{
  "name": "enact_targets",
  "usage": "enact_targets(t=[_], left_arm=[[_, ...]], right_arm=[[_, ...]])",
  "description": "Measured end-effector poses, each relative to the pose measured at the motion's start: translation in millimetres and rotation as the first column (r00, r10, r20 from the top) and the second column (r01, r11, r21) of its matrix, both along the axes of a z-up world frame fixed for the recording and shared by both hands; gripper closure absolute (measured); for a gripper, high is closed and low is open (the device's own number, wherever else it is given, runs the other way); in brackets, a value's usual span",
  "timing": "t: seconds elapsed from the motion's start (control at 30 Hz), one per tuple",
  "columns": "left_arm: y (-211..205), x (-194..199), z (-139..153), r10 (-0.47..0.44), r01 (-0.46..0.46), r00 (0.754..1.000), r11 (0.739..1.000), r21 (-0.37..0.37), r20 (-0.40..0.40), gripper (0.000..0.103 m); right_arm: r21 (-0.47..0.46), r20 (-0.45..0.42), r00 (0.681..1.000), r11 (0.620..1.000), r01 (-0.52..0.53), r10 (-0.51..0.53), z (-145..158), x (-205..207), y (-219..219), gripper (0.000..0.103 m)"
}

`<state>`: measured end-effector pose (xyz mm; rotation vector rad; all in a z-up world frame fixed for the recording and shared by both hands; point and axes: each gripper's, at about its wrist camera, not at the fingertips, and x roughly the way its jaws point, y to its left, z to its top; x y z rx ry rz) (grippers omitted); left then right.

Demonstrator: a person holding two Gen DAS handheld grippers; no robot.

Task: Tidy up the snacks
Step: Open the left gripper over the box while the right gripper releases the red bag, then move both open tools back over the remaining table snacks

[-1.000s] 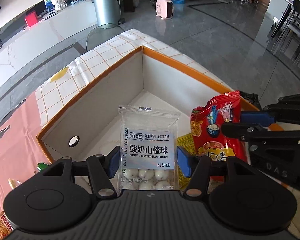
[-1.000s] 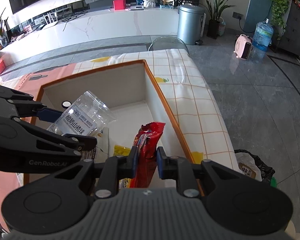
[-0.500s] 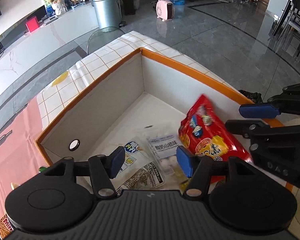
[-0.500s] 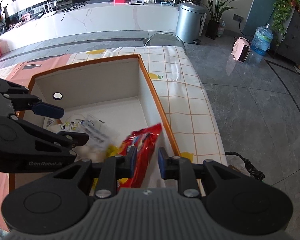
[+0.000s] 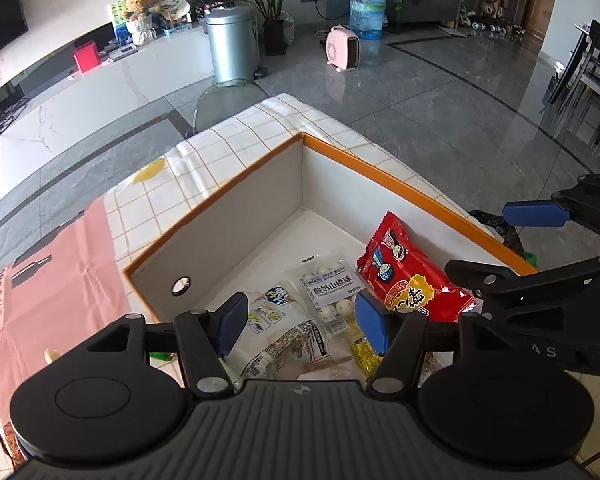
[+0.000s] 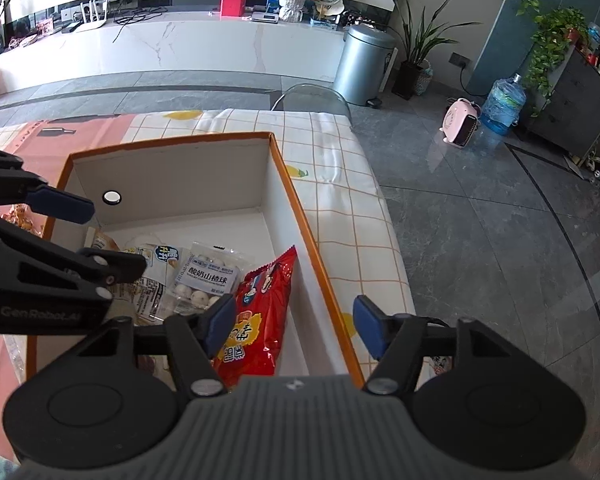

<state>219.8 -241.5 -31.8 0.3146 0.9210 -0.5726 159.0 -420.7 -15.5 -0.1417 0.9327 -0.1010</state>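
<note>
Both packets dropped, grippers empty over the box

Left gripper gapes; right gripper has just sprung apart. Red snack bag leans at 3 o'clock of hawthorn packet inside the box; it might topple.

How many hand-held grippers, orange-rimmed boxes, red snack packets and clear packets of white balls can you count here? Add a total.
Hand-held grippers: 2 (left hand-held gripper, right hand-held gripper)
Orange-rimmed box: 1
Red snack packet: 1
Clear packet of white balls: 1
Total: 5
</note>
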Motion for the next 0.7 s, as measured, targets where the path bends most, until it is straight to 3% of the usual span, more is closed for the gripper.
enact_targets(t=[0.13, 0.3, 0.47, 0.7], left_arm=[[22, -11, 14, 0.062, -0.061, 0.998, 0.998, -0.033, 0.027, 0.030], [60, -28, 31, 0.142, -0.138, 0.989, 0.987, -0.076, 0.045, 0.030], [101, -49, 45, 0.216, -0.207, 0.973, 0.972, -0.113, 0.075, 0.030], [148, -79, 55, 0.305, -0.292, 0.943, 0.950, -0.107, 0.132, 0.029]], right_arm=[[-0.001, 0.030, 0.999, 1.000, 0.020, -0.020, 13, -13, 11, 0.033], [0.020, 0.096, 0.995, 1.000, 0.007, -0.009, 30, -34, 33, 0.031], [0.125, 0.157, 0.987, 0.992, 0.011, -0.030, 42, -57, 58, 0.026], [0.232, 0.225, 0.974, 0.972, -0.046, -0.008, 45, -87, 112, 0.022]])
